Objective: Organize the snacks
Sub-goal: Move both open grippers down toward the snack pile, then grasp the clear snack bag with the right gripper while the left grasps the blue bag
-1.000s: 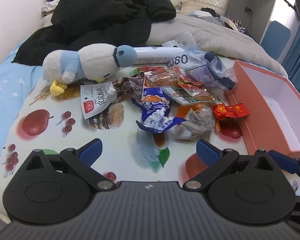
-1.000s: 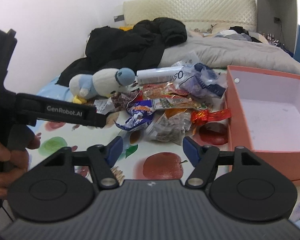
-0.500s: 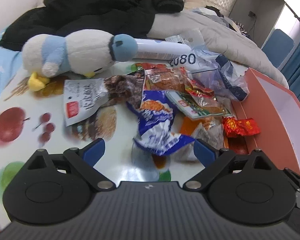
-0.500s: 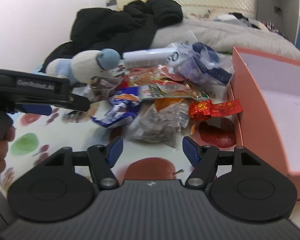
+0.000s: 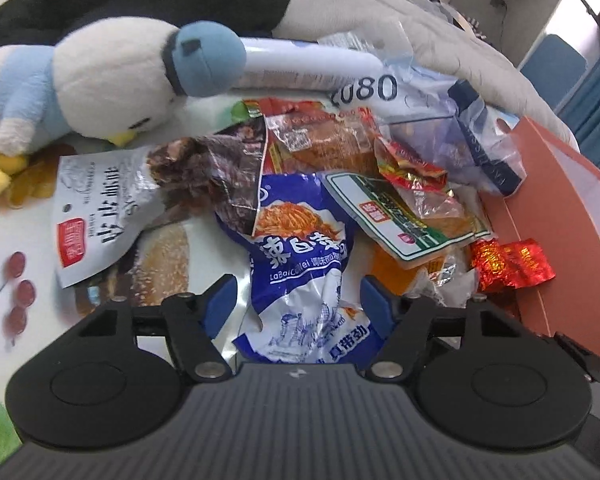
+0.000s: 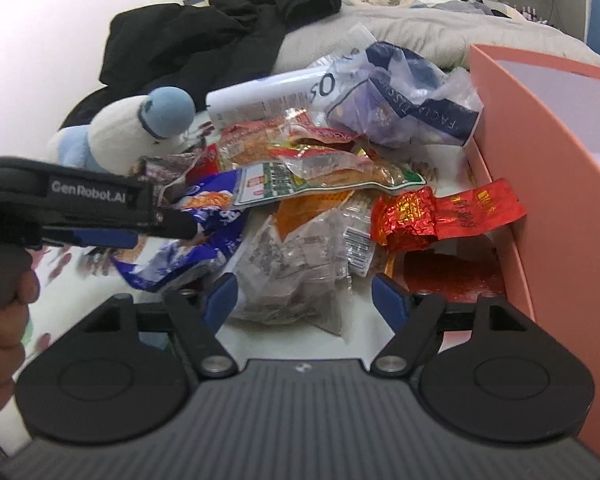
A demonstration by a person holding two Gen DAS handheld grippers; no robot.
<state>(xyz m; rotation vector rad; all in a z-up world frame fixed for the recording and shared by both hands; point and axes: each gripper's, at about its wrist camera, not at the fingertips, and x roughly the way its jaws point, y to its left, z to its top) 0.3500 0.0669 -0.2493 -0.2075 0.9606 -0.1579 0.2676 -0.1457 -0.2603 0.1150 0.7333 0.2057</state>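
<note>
Closing in on the snack pile: over the last second both views have drawn much nearer, from a wide look across the fruit-print bench (image 5: pixel 204 224) to a tight look at single packets.

Left tongs (image 5: pixel 298 302) now straddling the near end of the blue-and-white packet (image 5: pixel 300 264), one blue fingertip on each side, spread wider than the packet and not yet pinching it. Seen from the right camera, the same left tongs (image 6: pixel 156 224) reaching in from the left, just over that blue packet (image 6: pixel 196 236), with the person's hand (image 6: pixel 4 320) on the grip at the near left edge.

Right tongs (image 6: pixel 304 302) also wide apart and holding nothing, framing the near end of a clear packet with dark contents (image 6: pixel 296 276).

Rest of the snacks heaped just beyond: a green-edged packet (image 5: pixel 396 216), a crumpled red foil wrapper (image 6: pixel 440 212) touching the wall of the open salmon box (image 6: pixel 548 184) at the right, and a grey-and-brown bag (image 5: pixel 112 208) to the left. Plush penguin (image 5: pixel 100 80) lying at the far left of the pile.

Judged from this: approach finished, squeeze on the blue packet likely next, then a carry to the right into the box, which looks empty in what shows of it. Thin foil may slip or drag neighbouring packets along.
</note>
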